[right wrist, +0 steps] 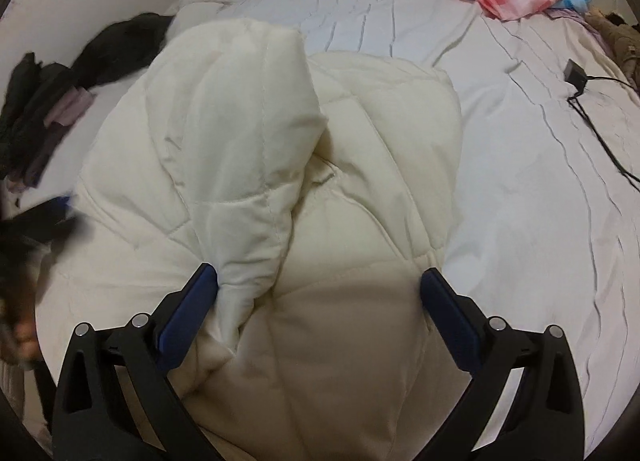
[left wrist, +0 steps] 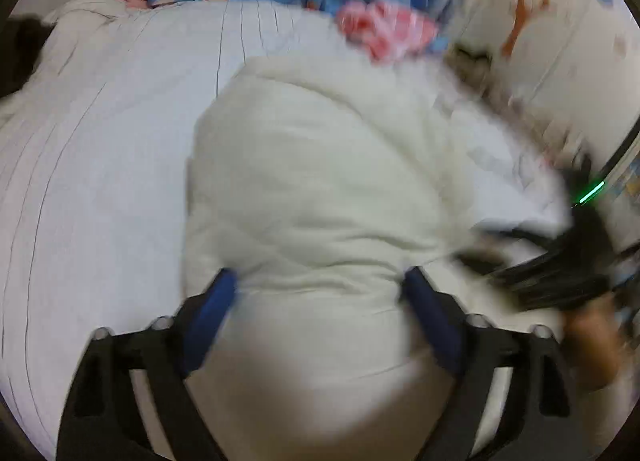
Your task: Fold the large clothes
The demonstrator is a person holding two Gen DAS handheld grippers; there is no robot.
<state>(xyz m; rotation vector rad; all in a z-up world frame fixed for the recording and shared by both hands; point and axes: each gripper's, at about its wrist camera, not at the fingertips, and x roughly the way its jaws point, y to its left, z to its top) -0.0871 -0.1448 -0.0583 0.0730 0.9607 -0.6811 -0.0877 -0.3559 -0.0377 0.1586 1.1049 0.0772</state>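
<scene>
Left wrist view: puffy coat (left wrist: 320,181) on the bed (left wrist: 100,181).
Left gripper (left wrist: 320,285) is spread wide over the coat's near end, pinching nothing. Right gripper (right wrist: 320,281) is spread too, sleeve (right wrist: 240,141) touching its left finger, coat stretching far.

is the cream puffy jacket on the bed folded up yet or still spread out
Partly folded. The cream jacket lies bunched on the bed, one sleeve flopped across its body; no neat bundle yet.

Both wrist views look steeply down, close over the cream quilted coat (left wrist: 320,181) (right wrist: 280,181) they share
</scene>
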